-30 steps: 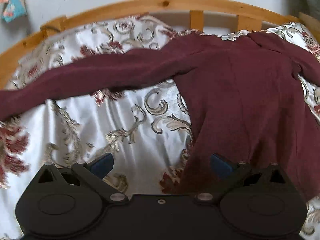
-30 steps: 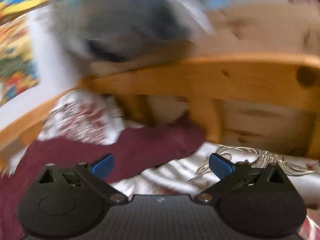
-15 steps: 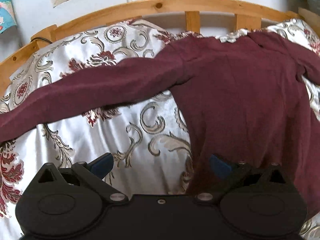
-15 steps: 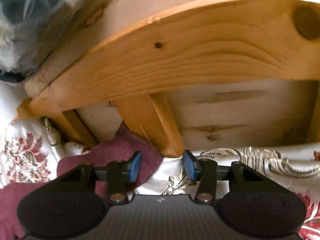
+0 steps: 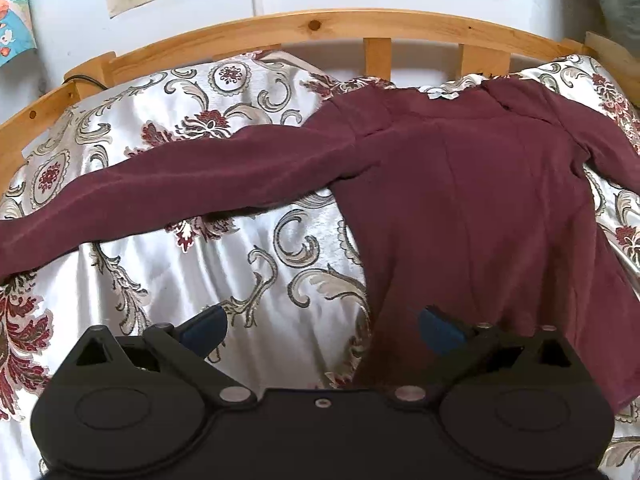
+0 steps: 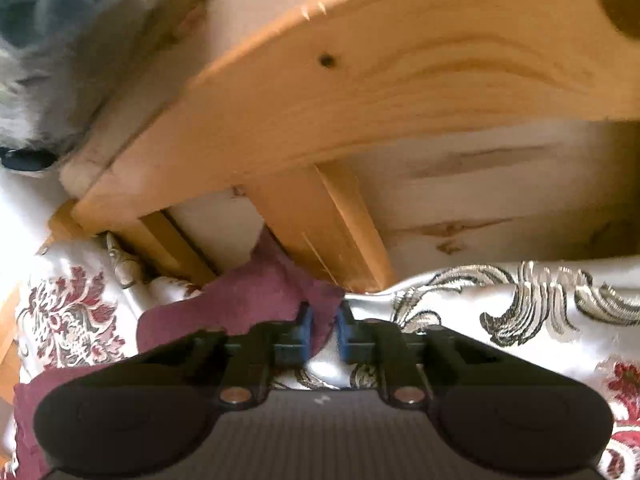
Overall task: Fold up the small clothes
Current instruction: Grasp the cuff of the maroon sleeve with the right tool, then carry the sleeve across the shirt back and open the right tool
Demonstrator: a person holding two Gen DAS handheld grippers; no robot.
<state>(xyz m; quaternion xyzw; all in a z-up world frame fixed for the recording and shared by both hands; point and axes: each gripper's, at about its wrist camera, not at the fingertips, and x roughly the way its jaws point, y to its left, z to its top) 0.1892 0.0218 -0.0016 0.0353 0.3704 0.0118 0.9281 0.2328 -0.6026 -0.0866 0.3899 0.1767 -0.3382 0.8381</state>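
Across the bed, a maroon long-sleeved top [image 5: 472, 200] lies spread flat on the floral satin bedspread [image 5: 208, 280], one sleeve stretched far out to the side and the collar end close to the wooden bed rail [image 5: 320, 26].

Up by that rail, the right gripper [image 6: 322, 326] has just been closing, and its fingers now stand narrow with a fold of the maroon fabric pinched between the blue pads, right at the foot of a wooden slat [image 6: 320, 224]. The left gripper [image 5: 322, 326] hangs over the hem with its fingers wide, one over bare bedspread and the other over the garment, holding nothing.

Risks, as I judge them:
- The pinch looks shallow, on a small corner only, so a quick pull could let the cloth slip free.
- Some satin bedspread may be caught in the same pinch; lifting would then drag the cover and rumple the garment.
- The fabric lies tight against the slat, so it could snag there.
- With the hem unheld, pulling from one end may slide the whole top instead of folding it.
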